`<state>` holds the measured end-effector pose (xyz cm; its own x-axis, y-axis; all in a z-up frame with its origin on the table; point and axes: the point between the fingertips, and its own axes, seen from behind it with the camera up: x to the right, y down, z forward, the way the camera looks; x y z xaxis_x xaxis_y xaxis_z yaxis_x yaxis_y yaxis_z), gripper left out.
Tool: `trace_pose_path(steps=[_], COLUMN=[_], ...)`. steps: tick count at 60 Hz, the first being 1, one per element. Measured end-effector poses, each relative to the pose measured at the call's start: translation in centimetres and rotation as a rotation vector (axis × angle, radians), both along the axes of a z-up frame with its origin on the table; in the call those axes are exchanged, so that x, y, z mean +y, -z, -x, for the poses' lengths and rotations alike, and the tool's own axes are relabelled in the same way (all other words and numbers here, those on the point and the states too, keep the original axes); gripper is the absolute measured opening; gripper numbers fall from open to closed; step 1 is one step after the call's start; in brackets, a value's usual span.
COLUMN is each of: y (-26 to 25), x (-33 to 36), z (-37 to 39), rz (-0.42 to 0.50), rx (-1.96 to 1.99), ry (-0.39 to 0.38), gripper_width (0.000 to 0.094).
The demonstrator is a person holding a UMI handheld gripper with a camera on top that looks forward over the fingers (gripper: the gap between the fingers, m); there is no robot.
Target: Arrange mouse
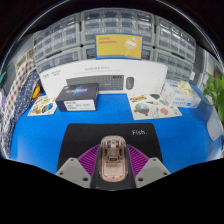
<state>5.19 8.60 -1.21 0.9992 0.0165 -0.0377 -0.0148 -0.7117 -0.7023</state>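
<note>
Resting on a blue table (40, 128) — mouse (111, 160) between gripper (111, 172) fingers.

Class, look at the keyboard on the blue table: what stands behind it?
Behind the keyboard stands a yellow-and-blue box before clear drawer units. The box hides the drawers behind it.

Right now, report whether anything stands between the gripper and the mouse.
Nothing visible does. The mouse is already between the fingers of the gripper, with both pads against its sides, over the black mat. The black box lies well beyond.

Blue table (40, 128) before clear drawer cabinets (60, 42)
</note>
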Motion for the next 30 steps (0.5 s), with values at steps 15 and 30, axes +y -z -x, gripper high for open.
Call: trace_pose_path(steps=[15,30], y=[-4.9,-14.8], x=[-1.5,-8.0], z=[0.6,3.2], rz=[-0.026,-0.159], rx=[-0.031,-0.01], ry=[-0.014,-0.013], gripper_width=[0.082,0.0835])
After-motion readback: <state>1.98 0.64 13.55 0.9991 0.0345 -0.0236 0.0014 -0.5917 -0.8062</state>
